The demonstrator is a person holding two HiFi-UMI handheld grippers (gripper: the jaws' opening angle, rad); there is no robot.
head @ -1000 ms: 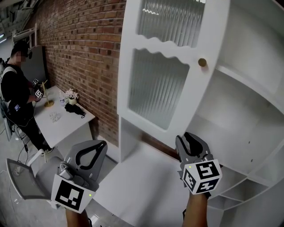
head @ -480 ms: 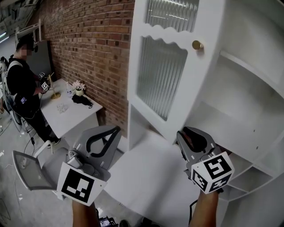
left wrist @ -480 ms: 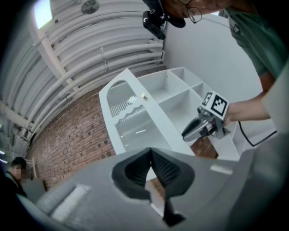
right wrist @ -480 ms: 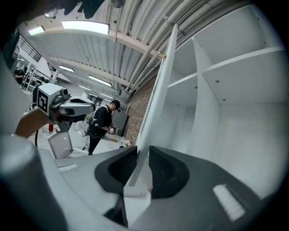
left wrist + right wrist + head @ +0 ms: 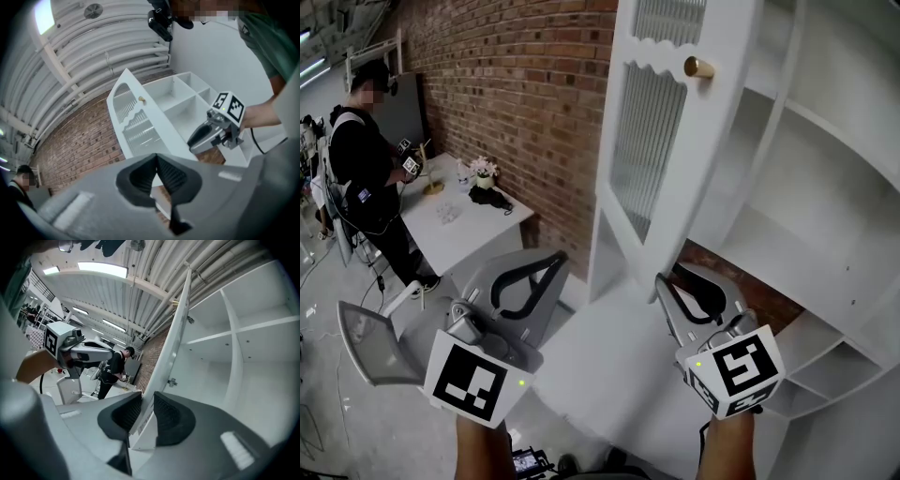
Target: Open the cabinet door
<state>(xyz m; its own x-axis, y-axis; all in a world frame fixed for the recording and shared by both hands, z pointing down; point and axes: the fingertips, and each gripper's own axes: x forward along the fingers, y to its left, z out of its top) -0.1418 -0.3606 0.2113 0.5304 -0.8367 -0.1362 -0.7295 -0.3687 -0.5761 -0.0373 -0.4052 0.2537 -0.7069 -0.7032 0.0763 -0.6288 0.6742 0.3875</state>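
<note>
Where the white cabinet (image 5: 825,187) stands at right, its cabinet door (image 5: 647,141) hangs well open, edge-on, with the brass knob (image 5: 698,67) high up. One right gripper (image 5: 668,279), clamped on the door's lower edge, its jaws just eased slightly wider. One left gripper (image 5: 553,257), near left, jaws together, empty, apart from the door.

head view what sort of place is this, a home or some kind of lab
Probably a workshop or lab space, not a home: a bare brick wall, exposed ceiling pipes in the left gripper view, and another person working at a white table.
</note>
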